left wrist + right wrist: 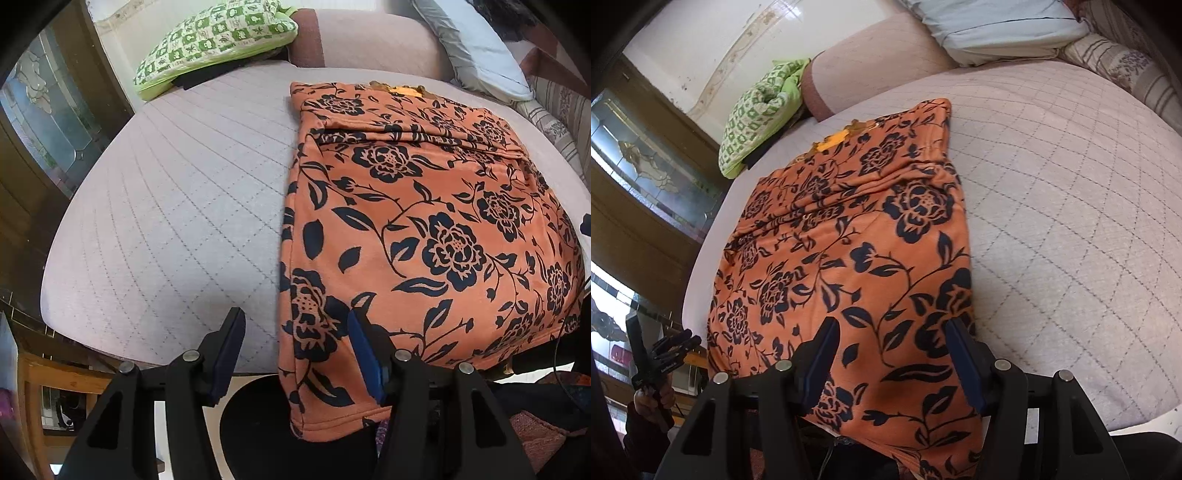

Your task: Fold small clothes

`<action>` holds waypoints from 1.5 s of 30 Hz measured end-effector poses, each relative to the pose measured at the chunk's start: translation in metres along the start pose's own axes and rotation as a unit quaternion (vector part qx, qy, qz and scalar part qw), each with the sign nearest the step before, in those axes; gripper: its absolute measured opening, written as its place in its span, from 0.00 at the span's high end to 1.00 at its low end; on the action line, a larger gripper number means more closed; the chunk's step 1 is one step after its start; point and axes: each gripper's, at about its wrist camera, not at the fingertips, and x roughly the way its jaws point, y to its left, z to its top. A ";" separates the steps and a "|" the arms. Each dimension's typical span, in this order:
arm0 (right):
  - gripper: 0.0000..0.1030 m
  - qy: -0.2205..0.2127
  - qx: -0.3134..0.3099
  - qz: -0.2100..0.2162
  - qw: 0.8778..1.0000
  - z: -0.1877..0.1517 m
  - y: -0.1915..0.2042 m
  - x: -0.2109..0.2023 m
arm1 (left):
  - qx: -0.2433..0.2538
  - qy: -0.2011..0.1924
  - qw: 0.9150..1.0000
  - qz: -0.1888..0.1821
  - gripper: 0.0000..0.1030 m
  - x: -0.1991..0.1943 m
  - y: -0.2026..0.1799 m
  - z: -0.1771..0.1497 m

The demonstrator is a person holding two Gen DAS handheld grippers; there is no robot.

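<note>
Orange garment [424, 229], a soft knit printed with dark navy roses, leaves and vines, lies spread on the bed [177, 206] in front of you, its near hem hanging over the bed's near edge. It is folded into a long, roughly rectangular shape, with a crosswise fold ridge in its far third and a yellow label showing at the far end. The bed's cover is pale lilac, quilted in a diamond stitch pattern, smooth and flat on either side of the cloth.

Your left hand-held gripper [295, 354] stands with its jaws apart at the garment's left near corner: the right blue pad [364, 362] rests over the cloth, the left pad sits out over the bare quilt, and the garment's left edge runs between them. The pads do not press on the fabric.

Your right hand-held gripper [892, 354] also has its jaws apart, both of them over the garment near its right near corner, with the flat printed cloth between them and no pinch on it.

A green-and-white patterned pillow [218, 44] lies at the bed's far left corner, beside a pinkish padded headboard [369, 40]. A pale blue pillow [476, 51] rests at the far right.
</note>
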 end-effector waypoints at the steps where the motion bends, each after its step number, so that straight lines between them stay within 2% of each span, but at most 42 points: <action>1: 0.39 0.000 -0.001 0.001 1.000 -0.001 0.001 0.000 | -0.001 -0.001 1.000 0.000 0.43 -0.001 0.001 0.000; 8: 0.39 0.009 -0.005 0.002 1.000 -0.009 0.005 -0.001 | -0.004 0.001 1.000 -0.002 0.43 -0.004 -0.001 -0.002; 15: 0.39 0.015 0.003 -0.001 1.000 -0.021 -0.004 -0.004 | -0.016 0.024 0.999 -0.019 0.42 0.006 0.002 -0.005; 18: 0.39 0.019 0.008 -0.002 1.000 -0.026 -0.009 -0.006 | -0.032 0.040 0.998 -0.035 0.42 0.012 0.009 -0.007; 20: 0.39 0.023 0.011 -0.002 1.000 -0.029 -0.013 -0.006 | -0.046 0.048 0.997 -0.042 0.37 0.015 0.018 -0.009; 27: 0.39 0.038 0.028 0.015 0.999 -0.036 -0.027 -0.003 | -0.097 0.072 0.989 -0.080 0.37 0.019 0.051 -0.020; 33: 0.39 0.043 0.036 0.023 0.998 -0.035 -0.032 -0.001 | -0.086 0.093 0.983 -0.133 0.37 0.026 0.042 -0.028; 39: 0.39 0.048 0.038 0.024 0.998 -0.035 -0.035 0.002 | -0.079 0.118 0.976 -0.166 0.46 0.036 0.035 -0.035; 41: 0.39 0.050 0.039 0.024 0.998 -0.035 -0.035 0.003 | -0.086 0.131 0.971 -0.180 0.54 0.041 0.037 -0.037; 45: 0.39 0.055 0.045 0.028 0.997 -0.034 -0.037 0.004 | -0.089 0.159 0.965 -0.191 0.58 0.049 0.039 -0.044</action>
